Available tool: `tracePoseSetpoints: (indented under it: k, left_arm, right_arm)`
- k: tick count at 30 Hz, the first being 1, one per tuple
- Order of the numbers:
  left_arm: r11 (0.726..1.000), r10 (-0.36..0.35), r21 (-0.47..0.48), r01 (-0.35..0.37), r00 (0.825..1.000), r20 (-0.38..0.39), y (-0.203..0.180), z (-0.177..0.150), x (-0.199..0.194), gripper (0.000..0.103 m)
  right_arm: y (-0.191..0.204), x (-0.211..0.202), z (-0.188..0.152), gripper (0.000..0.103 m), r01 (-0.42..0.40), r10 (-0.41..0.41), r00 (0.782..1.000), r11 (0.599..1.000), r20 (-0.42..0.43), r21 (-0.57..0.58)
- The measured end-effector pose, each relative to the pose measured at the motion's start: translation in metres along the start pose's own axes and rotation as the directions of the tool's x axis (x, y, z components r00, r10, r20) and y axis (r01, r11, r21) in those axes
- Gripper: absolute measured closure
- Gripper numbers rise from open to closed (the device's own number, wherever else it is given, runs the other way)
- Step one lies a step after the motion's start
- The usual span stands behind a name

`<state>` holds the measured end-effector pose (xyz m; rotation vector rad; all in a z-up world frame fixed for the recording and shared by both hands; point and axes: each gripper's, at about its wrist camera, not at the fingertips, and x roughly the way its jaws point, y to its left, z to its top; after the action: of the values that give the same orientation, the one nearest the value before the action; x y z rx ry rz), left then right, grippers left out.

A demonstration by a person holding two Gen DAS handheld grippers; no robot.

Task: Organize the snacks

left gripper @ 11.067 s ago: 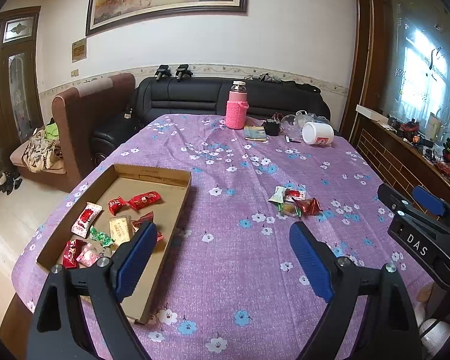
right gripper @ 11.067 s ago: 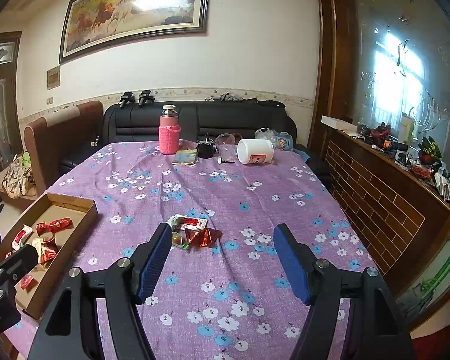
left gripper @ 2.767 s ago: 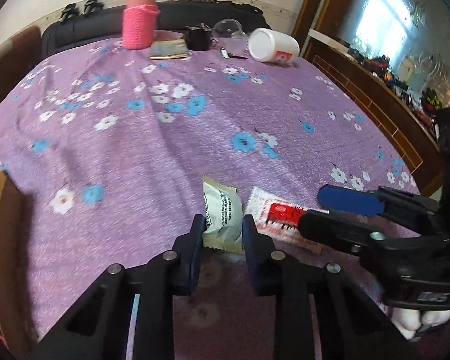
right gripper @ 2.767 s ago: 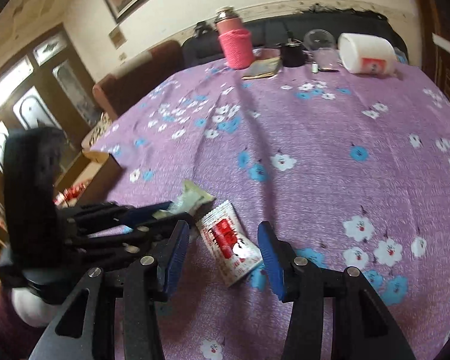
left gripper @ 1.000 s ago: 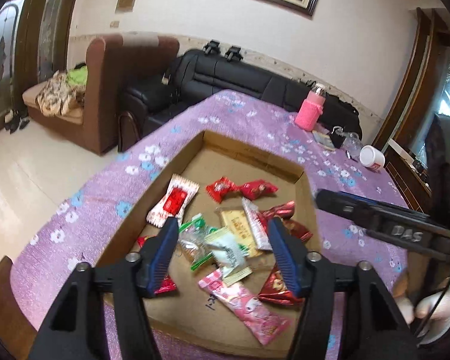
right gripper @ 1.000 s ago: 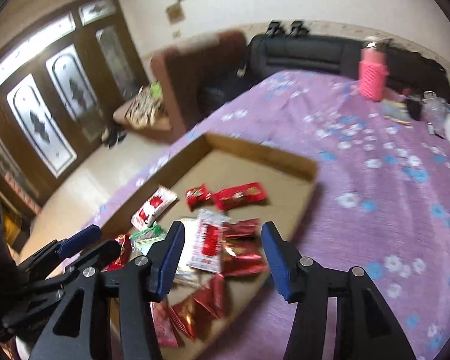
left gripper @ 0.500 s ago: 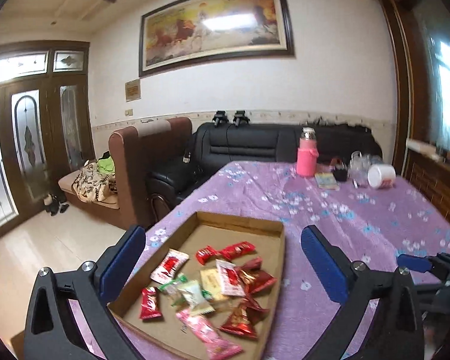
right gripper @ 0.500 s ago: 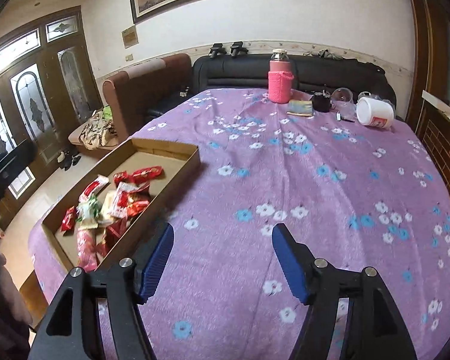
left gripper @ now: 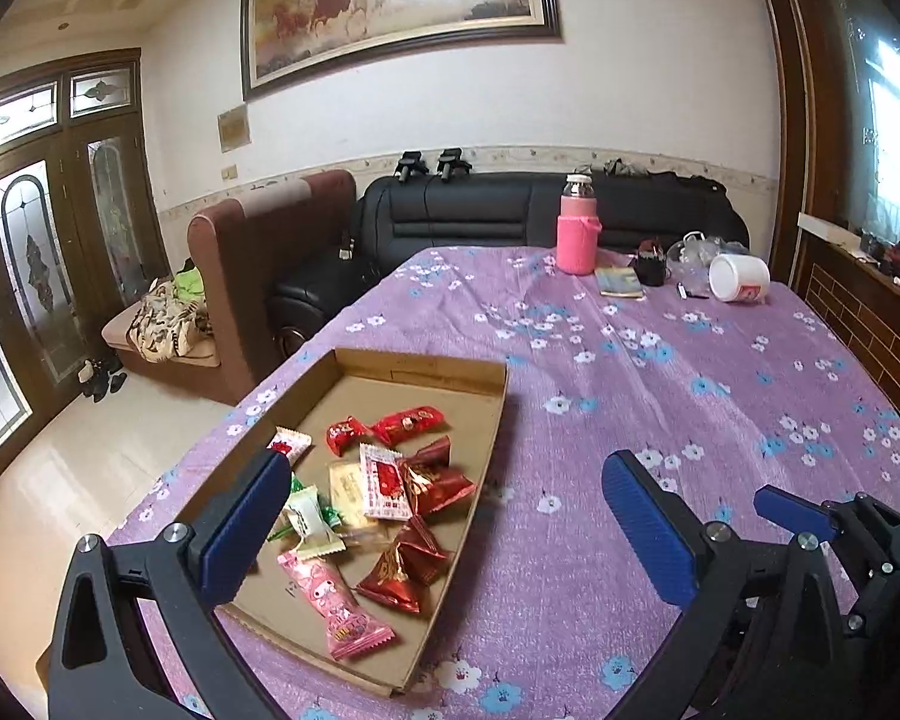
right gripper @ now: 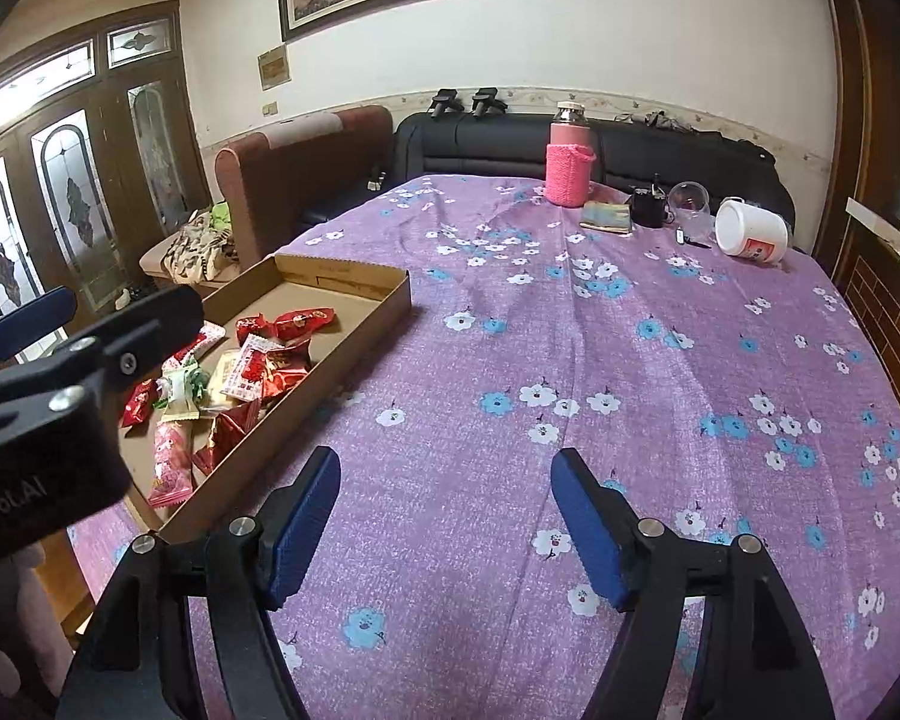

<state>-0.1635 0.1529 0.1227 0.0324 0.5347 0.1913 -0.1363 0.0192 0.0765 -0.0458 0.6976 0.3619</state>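
Both hand-held grippers (left gripper: 447, 525) (right gripper: 444, 525) back w/ jaws wide; pink wrapper (left gripper: 336, 603) unhidden only left view.

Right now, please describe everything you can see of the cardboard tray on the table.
The cardboard tray is a shallow, open, brown box of plain cardboard with low upright walls. It lies flat on the purple flowered tablecloth, near the table's left edge. Inside lie loose wrapped snacks, mostly red, plus a long pink one, a pale yellow one and white-green ones, gathered toward the near half; the far end shows bare cardboard. Neither the left gripper nor the right gripper touches it; both are open and empty.
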Motion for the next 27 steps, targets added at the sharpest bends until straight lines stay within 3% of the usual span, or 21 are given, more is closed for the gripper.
tracePoseSetpoints:
  k: [14, 27]
  left_arm:
    - [0.999, -0.022, -0.042, 0.018, 0.994, -0.103, 0.013, -0.012, 0.026, 0.0]
    - [0.998, -0.022, -0.069, 0.012, 0.991, -0.134, 0.023, -0.015, 0.031, 0.0]
  right_arm:
    - [-0.017, 0.013, -0.009, 0.023, 0.06, -0.057, 0.996, 0.997, -0.068, 0.043]
    - [0.01, 0.017, -0.012, 0.023, 0.032, -0.032, 0.996, 0.999, -0.079, -0.003]
